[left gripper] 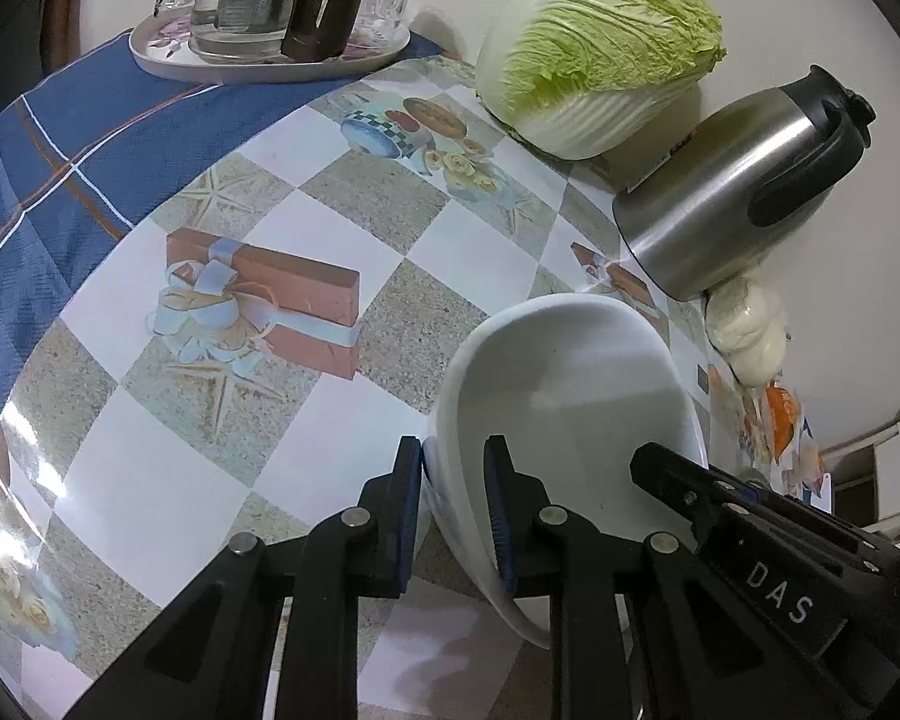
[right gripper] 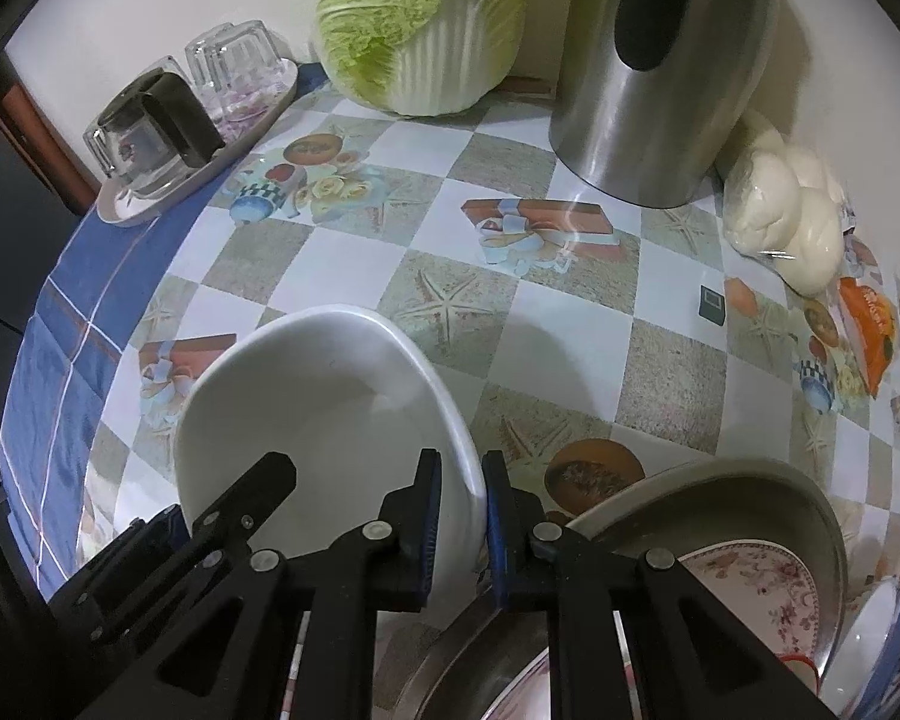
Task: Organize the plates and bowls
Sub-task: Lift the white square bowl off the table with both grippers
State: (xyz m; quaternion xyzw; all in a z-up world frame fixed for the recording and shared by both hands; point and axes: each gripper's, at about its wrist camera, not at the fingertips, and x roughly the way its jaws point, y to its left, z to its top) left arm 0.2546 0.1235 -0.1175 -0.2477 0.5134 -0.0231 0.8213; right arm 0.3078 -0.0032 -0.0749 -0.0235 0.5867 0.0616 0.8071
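Jaws of both the left gripper (left gripper: 453,468) and right gripper (right gripper: 459,480) are pinching opposite rims of the white bowl (right gripper: 330,420), sorting barely starting, flowered plate (right gripper: 762,594) and metal dish (right gripper: 720,486) waiting on the counter (right gripper: 570,348).

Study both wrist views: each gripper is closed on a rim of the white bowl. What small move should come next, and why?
Probably lift the white bowl straight up a little, both hands together. The left gripper and right gripper each pinch opposite rims, so the hold looks secure. The metal basin with the floral plate sits close beside it, so clearing its rim first seems wise.
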